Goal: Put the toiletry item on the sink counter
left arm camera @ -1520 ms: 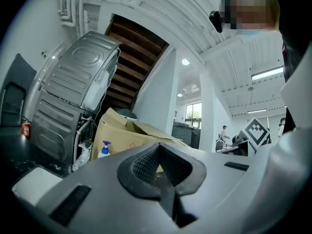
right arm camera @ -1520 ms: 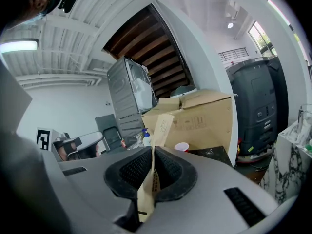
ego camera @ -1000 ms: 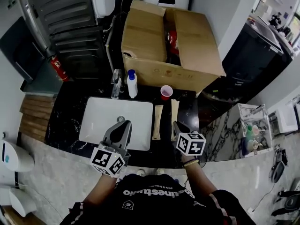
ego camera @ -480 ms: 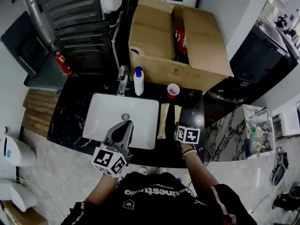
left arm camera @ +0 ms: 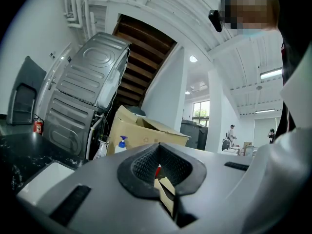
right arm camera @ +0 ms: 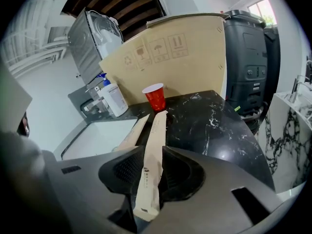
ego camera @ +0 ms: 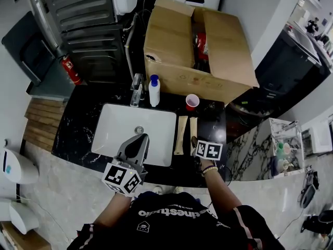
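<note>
**A:** Leftmost entry?

**B:** Left tongs (ego camera: 136, 142): closed, empty, hovering over the white basin (ego camera: 117, 129).

**A:** Next along?

**B:** Spare packet (ego camera: 180, 135): long, paper-wrapped, flat on the black surface (right arm camera: 209, 126), just right of the basin.

**A:** And the task's thing?

**B:** Toiletry packet (right arm camera: 152, 150): lying on the surface just right of the spare one. Its near end sits between the jaws of the right tongs (right arm camera: 146, 179). Its long axis runs straight away from them, toward the red cup (right arm camera: 156, 97). The jaws stand apart, with a dark gap on either side of the paper, so nothing is gripped. The right hand is far nearer; the left is across the basin.

**A:** Changes since a second ago?

**B:** The right tongs sat higher and have come down to the surface. Their jaws have just been opening around the packet. The left tongs are unchanged.
</note>
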`<state>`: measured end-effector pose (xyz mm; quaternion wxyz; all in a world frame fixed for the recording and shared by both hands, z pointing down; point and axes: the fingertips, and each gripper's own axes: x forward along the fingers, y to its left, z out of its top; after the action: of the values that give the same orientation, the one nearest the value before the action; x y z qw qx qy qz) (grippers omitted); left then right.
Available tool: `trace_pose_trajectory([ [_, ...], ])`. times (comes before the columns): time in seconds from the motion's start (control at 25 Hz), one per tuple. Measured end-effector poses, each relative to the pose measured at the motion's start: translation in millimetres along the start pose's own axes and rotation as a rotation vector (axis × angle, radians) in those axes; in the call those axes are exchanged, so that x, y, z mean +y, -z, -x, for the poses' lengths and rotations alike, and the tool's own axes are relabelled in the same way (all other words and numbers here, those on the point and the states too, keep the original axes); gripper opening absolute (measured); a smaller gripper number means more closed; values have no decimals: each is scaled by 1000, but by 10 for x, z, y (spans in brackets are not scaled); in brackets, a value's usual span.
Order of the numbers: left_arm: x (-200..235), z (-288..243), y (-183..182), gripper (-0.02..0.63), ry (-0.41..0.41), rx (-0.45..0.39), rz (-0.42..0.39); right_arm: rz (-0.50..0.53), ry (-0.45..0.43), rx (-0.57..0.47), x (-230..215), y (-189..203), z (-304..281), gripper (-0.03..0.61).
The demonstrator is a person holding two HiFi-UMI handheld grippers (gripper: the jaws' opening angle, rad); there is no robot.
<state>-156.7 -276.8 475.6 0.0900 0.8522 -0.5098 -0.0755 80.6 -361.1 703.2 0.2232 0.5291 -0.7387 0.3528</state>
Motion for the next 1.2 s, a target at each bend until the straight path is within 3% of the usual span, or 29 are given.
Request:
trace_pose_trajectory([
  [0.32, -136, -57, -21, 14, 27, -2, -14, -10, -21, -70, 9, -159, 238, 149],
  [0.52, -243, -149, -48, 14, 50, -5, -18, 29, -51, -232, 117, -597, 730, 146],
  [0.88, -586, -499, -190, 14, 127, -29, -36, 155, -222, -612, 653, -1261, 2066, 51],
  [1.2, -921, -697, -272, 14, 211, -31, -49, 281, -372, -715, 1076, -1231, 2704, 37],
])
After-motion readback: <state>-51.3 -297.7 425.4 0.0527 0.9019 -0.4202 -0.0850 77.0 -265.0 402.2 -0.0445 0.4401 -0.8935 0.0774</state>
